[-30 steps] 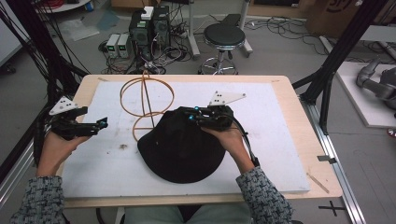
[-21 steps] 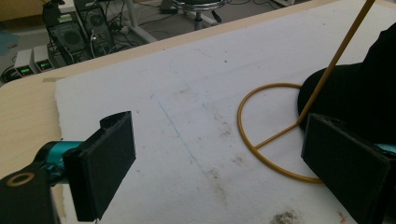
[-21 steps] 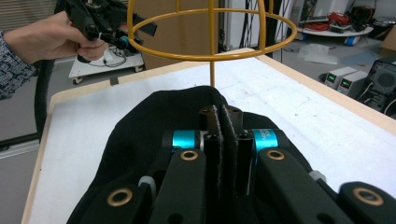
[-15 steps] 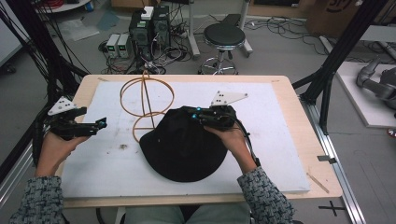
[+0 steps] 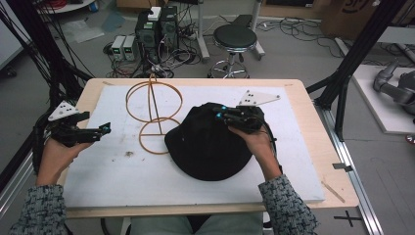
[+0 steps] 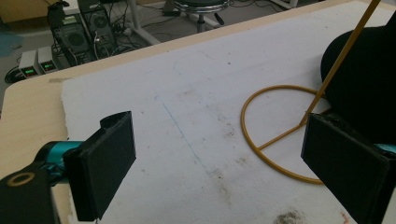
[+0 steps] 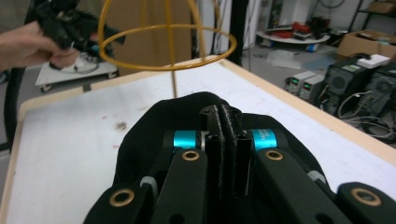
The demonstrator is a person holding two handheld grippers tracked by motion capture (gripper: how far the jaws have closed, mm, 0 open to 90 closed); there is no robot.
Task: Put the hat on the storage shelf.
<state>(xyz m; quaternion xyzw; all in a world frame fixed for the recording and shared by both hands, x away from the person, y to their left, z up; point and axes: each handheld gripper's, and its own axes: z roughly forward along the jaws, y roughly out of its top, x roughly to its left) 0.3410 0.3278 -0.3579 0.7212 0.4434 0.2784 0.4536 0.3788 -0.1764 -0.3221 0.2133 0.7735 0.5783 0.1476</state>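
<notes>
Premises: a laboratory or test workshop, apparently for recording work. Evidence: black frame struts (image 5: pixel 353 51) surrounding a wooden table (image 5: pixel 313 127); computer towers (image 5: pixel 157 27) and small boxes with lit green displays (image 5: pixel 125 47) on a grey floor amid loose cables (image 5: pixel 303 30); a round stool (image 5: pixel 235 38); cardboard boxes (image 7: pixel 369 43) behind.

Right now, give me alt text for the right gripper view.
The right tongs are shut on the edge of a black hat above a white mat. Beyond stands a yellow wire stand; the other hand holds tongs far left.
</notes>
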